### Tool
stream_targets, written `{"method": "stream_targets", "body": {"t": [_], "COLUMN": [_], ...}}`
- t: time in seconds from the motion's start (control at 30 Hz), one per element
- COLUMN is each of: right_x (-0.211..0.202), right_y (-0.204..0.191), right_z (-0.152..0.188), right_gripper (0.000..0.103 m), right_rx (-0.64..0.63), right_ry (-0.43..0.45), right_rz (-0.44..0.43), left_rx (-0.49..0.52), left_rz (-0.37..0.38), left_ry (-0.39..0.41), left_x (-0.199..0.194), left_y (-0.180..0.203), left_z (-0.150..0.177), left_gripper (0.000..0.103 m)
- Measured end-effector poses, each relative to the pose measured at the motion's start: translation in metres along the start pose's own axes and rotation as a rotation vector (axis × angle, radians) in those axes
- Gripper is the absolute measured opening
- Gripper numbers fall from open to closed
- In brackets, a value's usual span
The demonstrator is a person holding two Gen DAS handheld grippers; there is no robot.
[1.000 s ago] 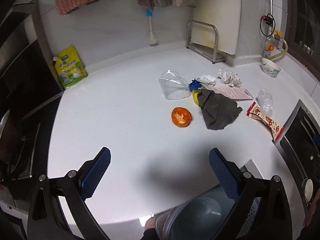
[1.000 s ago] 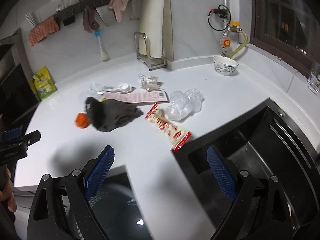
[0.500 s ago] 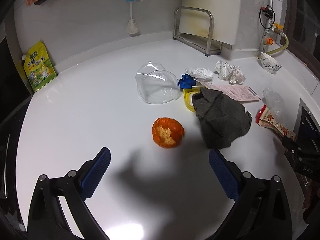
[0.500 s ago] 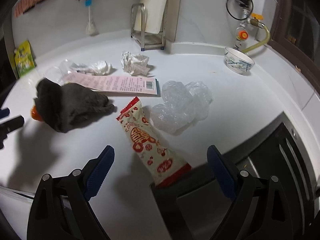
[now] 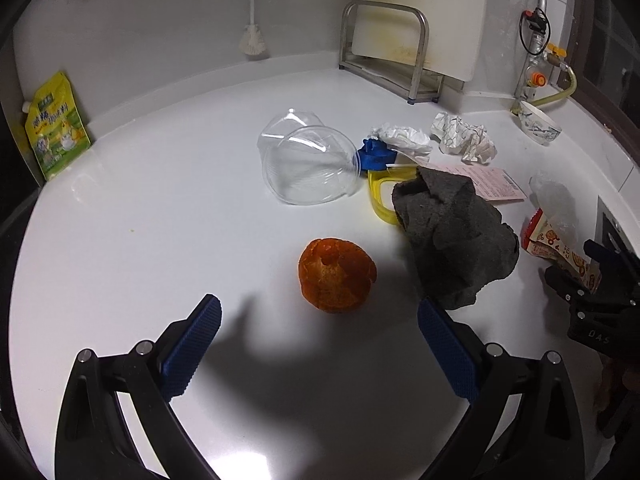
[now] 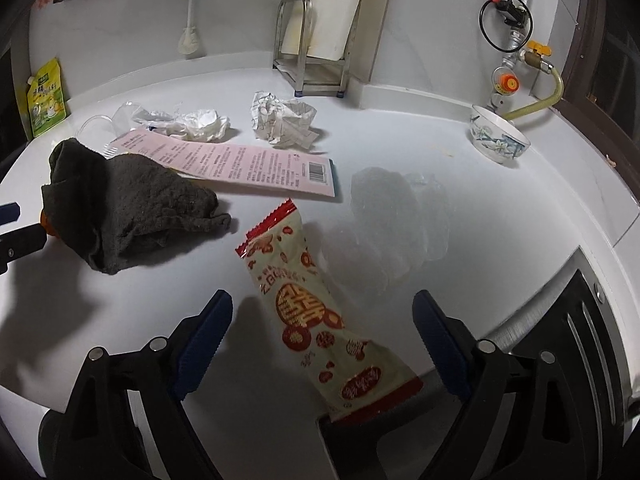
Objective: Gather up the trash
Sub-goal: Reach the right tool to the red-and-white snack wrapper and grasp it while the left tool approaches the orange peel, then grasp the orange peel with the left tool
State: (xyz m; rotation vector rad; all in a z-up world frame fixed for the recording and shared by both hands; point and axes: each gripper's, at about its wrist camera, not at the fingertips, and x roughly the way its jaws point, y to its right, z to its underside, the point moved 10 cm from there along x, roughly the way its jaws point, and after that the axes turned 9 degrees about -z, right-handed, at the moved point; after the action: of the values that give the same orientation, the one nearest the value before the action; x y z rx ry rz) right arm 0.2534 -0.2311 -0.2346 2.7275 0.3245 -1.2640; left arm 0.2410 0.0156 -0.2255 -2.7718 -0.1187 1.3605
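Tools gape empty: left tool (image 5: 319, 330) facing orange peel (image 5: 336, 275); right tool (image 6: 322, 322) straddling snack wrapper (image 6: 316, 316).

Your orange peel (image 5: 336, 275) lies left of the cloth (image 5: 452, 236); the wrapper (image 6: 316, 312) lies right of it; the leaflet (image 6: 240, 164) lies behind.

Left gripper (image 5: 319, 330) nearer orange peel (image 5: 336, 275); right gripper (image 6: 322, 330) probably over wrapper (image 6: 316, 312).

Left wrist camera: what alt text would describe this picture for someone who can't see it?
An open left gripper hovers over a white counter, its blue pads flanking an orange peel. Beyond lie a grey cloth, a clear plastic lid and crumpled paper.
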Motion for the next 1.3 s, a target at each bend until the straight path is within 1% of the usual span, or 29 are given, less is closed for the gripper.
{"method": "stream_targets", "body": {"t": [0.03,0.1,0.13,0.17,0.2,0.23,0.37,0.5,0.7,0.9,0.97,1.0,1.03,1.1,1.13,1.17,1.23,1.3], "right_x": [0.003,0.004,0.004,0.004,0.003,0.004,-0.003,-0.011,-0.024,-0.036,-0.037,-0.038,-0.039,-0.040,-0.041,-0.042,-0.044,-0.047], "right_y": [0.000,-0.001,-0.002,-0.003,-0.004,-0.006,-0.012,-0.015,-0.017,-0.019,-0.021,-0.021,-0.022,-0.023,-0.024,-0.025,-0.027,-0.030], "right_z": [0.001,0.003,0.003,0.003,0.003,0.003,0.004,0.005,0.009,0.013,0.016,0.017,0.019,0.021,0.022,0.023,0.025,0.028], "right_gripper": [0.068,0.056,0.048,0.044,0.037,0.035,0.034,0.034,0.034,0.034,0.034,0.034,0.034,0.034,0.034,0.034,0.034,0.034], "right_rx": [0.001,0.006,0.014,0.017,0.019,0.020,0.045,0.080,0.119,0.145,0.151,0.157,0.162,0.170,0.173,0.179,0.184,0.190], "right_ry": [-0.016,-0.031,-0.031,-0.035,-0.038,-0.041,-0.026,-0.009,0.002,0.017,0.015,0.015,0.015,0.013,0.015,0.017,0.019,0.021], "right_rz": [-0.006,-0.015,-0.025,-0.033,-0.038,-0.043,-0.067,-0.078,-0.084,-0.073,-0.070,-0.071,-0.071,-0.071,-0.072,-0.072,-0.070,-0.068], "left_rx": [-0.002,-0.006,-0.008,-0.010,-0.013,-0.016,-0.012,0.001,-0.036,-0.050,-0.041,-0.033,-0.024,-0.006,-0.003,0.004,0.014,0.019], "left_rz": [0.009,0.004,0.000,-0.004,-0.006,-0.011,-0.019,-0.033,-0.022,-0.025,-0.020,-0.019,-0.017,-0.016,-0.003,0.004,0.029,0.039], "left_ry": [-0.011,-0.015,-0.011,-0.008,-0.006,-0.005,-0.006,-0.023,-0.055,-0.009,0.002,0.000,-0.008,-0.011,-0.008,-0.004,0.001,0.007], "left_x": [0.002,0.004,0.004,0.005,0.005,0.006,0.009,0.019,0.034,0.031,0.030,0.030,0.032,0.033,0.032,0.030,0.027,0.023], "left_y": [0.000,-0.002,-0.004,-0.005,-0.006,-0.007,-0.006,-0.003,-0.005,-0.007,-0.005,-0.004,-0.002,0.000,0.002,0.004,0.009,0.011], "left_z": [0.001,0.002,0.002,0.002,0.002,0.001,-0.003,-0.007,-0.011,-0.014,-0.016,-0.015,-0.014,-0.014,-0.014,-0.014,-0.013,-0.013], "left_gripper": [0.097,0.097,0.097,0.097,0.097,0.097,0.097,0.097,0.097,0.095,0.089,0.079,0.072,0.068,0.061,0.058,0.038,0.031]}}
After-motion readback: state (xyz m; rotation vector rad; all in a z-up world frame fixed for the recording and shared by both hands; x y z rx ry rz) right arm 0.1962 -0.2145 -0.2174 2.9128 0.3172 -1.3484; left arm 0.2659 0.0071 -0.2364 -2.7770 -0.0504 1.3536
